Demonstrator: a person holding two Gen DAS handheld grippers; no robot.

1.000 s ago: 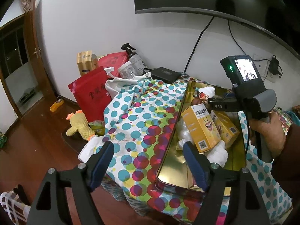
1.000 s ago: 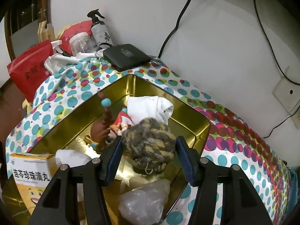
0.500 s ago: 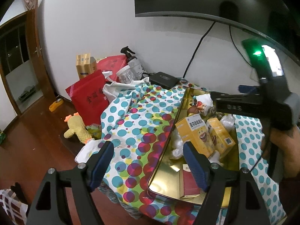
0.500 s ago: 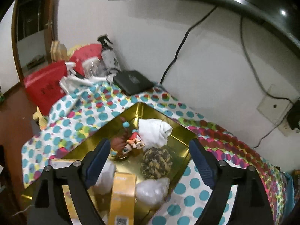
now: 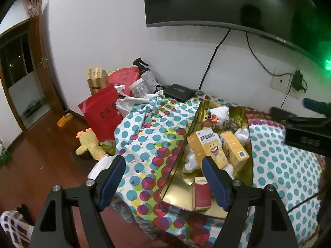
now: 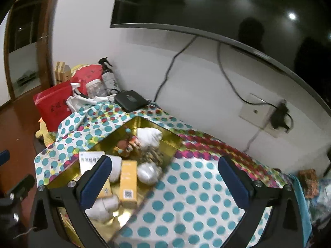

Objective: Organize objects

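Cloth (image 5: 157, 136): you see white ground with teal, red, purple and yellow-green dots; plain teal dots on white to your right (image 6: 198, 198).
Tray (image 5: 182, 188): shiny gold inside.
Large box (image 5: 206, 146): yellow with a white top panel and a cartoon face.
Small box (image 6: 128, 180): yellow-orange, with a black-and-white code square.
Carton (image 5: 201, 194): dark red, white upper band.
Rope ball (image 5: 230, 124): mottled grey and tan.
Plush toy (image 5: 89, 143): pale yellow, orange trim.
Bag (image 5: 101, 113): red with gold characters.
Your left fingers (image 5: 111, 181): blue pads, black frame.
Your right fingers (image 6: 233, 181): blue pads, black frame.
Flat device (image 6: 131, 100): black.
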